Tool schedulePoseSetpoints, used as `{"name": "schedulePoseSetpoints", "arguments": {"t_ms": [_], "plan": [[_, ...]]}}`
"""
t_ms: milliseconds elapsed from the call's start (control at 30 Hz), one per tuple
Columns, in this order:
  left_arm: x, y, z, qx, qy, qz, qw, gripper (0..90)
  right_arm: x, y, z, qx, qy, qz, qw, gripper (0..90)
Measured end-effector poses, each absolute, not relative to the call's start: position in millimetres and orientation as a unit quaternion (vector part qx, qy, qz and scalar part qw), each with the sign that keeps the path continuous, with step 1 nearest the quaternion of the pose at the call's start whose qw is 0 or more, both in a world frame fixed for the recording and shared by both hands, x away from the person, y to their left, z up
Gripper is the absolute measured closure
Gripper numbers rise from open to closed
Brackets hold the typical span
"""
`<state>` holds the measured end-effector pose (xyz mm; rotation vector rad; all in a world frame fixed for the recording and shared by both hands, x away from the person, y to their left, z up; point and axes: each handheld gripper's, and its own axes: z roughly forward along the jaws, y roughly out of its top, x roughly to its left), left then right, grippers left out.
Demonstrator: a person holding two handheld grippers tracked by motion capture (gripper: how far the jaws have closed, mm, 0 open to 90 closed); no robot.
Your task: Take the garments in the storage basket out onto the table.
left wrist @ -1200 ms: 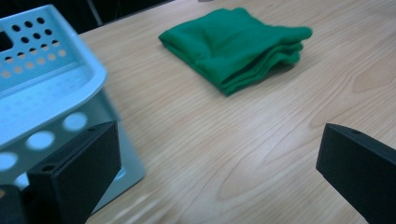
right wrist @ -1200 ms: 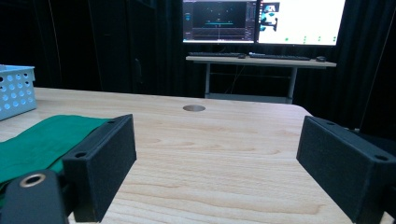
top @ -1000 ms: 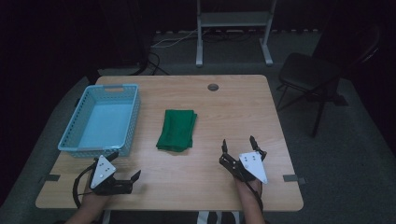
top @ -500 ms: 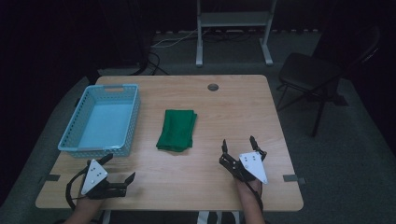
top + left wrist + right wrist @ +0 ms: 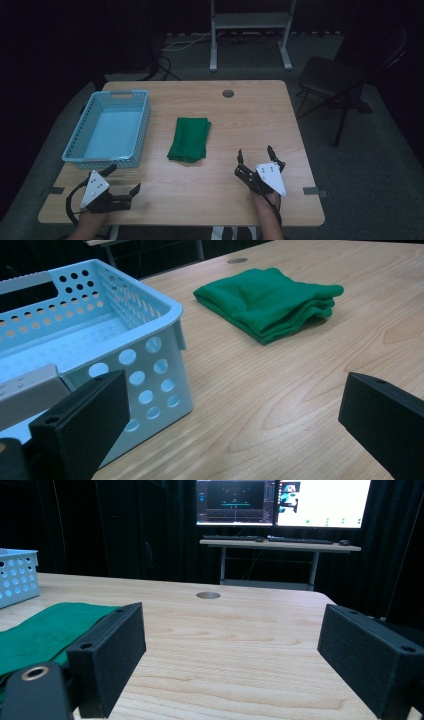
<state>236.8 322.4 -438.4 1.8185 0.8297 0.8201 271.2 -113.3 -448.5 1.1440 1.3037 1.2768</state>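
Note:
A folded green cloth (image 5: 189, 139) lies flat near the middle of the wooden table (image 5: 260, 115). To its left stands a light blue perforated basket (image 5: 144, 125) with nothing inside. My left gripper (image 5: 125, 178) rests open at the front left corner, just in front of the basket, its jaws wide apart. In the left gripper view the basket wall (image 5: 150, 375) is close on the left and the cloth (image 5: 267, 300) lies further ahead. My right gripper (image 5: 255, 151) sits open at the front right, pointing away from me, right of the cloth (image 5: 45, 627). Neither gripper holds anything.
A round cable hole (image 5: 228, 93) sits near the table's far edge. A dark chair (image 5: 332, 80) stands off the right side. Beyond the table is a metal stand (image 5: 250, 20); the right gripper view shows lit monitors (image 5: 280, 502) on a desk there.
My left gripper has shifted a little to the left along the front edge and turned slightly. The right gripper, cloth and basket have not moved.

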Motion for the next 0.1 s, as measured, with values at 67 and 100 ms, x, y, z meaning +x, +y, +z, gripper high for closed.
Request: {"name": "schedulePoseSetpoints", "arguments": {"t_ms": [67,100], "plan": [[236.3,322.7,-438.3,0.741,0.338,0.336,0.473,0.0,271.2,-113.3,-448.5,0.467,0.533,0.522,0.474,11.1],[235.9,322.7,-438.3,0.74,0.339,0.338,0.473,0.0,271.2,-113.3,-448.5,0.467,0.533,0.522,0.474,11.1]]}}
